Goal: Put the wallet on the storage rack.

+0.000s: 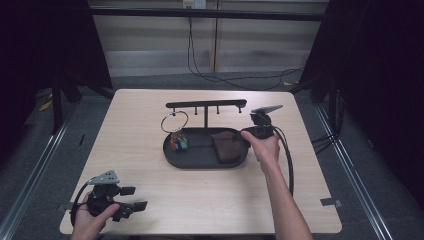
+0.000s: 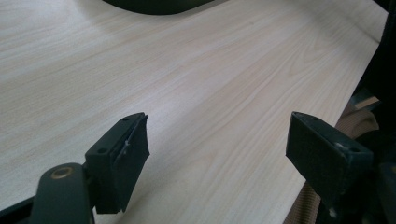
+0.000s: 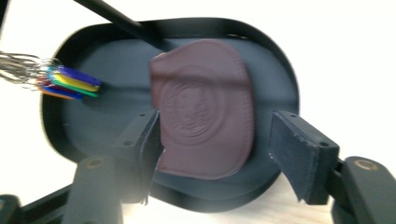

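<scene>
A black oval tray (image 1: 200, 161) sits mid-table, with a hook stand (image 1: 206, 104) rising from its back. In the tray's right half lies a brown leather pouch (image 1: 226, 146) with an embossed seal (image 3: 203, 107). A key ring with coloured tags (image 1: 178, 142) lies in the left half (image 3: 70, 84). My right gripper (image 1: 247, 136) is at the tray's right end, open, its jaws on either side of the pouch's near edge (image 3: 219, 156). Near the table's front left corner, my left gripper (image 1: 135, 198) is held open over bare wood (image 2: 217, 154).
The light wood table (image 1: 150, 190) has bare room all around the tray. Its front right edge (image 2: 327, 140) lies close by the left gripper's jaw. The stand's post (image 3: 121, 21) slants across behind the pouch. Cables trail on the floor behind the table.
</scene>
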A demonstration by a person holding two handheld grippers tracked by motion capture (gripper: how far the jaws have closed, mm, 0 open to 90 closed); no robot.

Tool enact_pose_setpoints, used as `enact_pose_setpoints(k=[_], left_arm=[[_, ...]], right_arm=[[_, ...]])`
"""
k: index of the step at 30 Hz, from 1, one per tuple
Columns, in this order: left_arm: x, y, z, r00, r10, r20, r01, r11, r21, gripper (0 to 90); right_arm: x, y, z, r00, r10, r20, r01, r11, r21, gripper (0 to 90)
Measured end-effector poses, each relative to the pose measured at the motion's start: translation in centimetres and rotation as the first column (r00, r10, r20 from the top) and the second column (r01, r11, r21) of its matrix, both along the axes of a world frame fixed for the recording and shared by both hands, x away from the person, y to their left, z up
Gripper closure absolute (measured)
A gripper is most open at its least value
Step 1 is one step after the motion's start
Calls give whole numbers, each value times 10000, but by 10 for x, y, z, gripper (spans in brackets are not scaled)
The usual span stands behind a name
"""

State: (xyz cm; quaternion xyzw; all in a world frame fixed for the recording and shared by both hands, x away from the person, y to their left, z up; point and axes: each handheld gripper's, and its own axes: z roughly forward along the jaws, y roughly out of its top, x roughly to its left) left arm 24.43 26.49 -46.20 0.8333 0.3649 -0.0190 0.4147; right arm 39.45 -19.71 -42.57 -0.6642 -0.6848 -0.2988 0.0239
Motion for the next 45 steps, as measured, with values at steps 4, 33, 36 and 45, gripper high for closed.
enact_pose_setpoints(k=[4,33,36,45], left_arm=[[0,-1,-1,9998,202,-14,-201,9998,60,210],[0,0,-1,9996,268,-5,-268,9996,30,210],[1,0,-3,9993,356,-80,-355,9993,94,210],[2,0,-3,9989,461,-118,-459,9989,107,210]], right_arm=[[-6,-1,0,9997,-58,230,55,9999,163,326],[-87,-24,-19,9842,479,1706,-428,9985,-338,279],[-99,-26,-23,9811,565,1851,-489,9978,-453,280],[-131,-32,-36,9763,810,2007,-589,9918,-1136,280]])
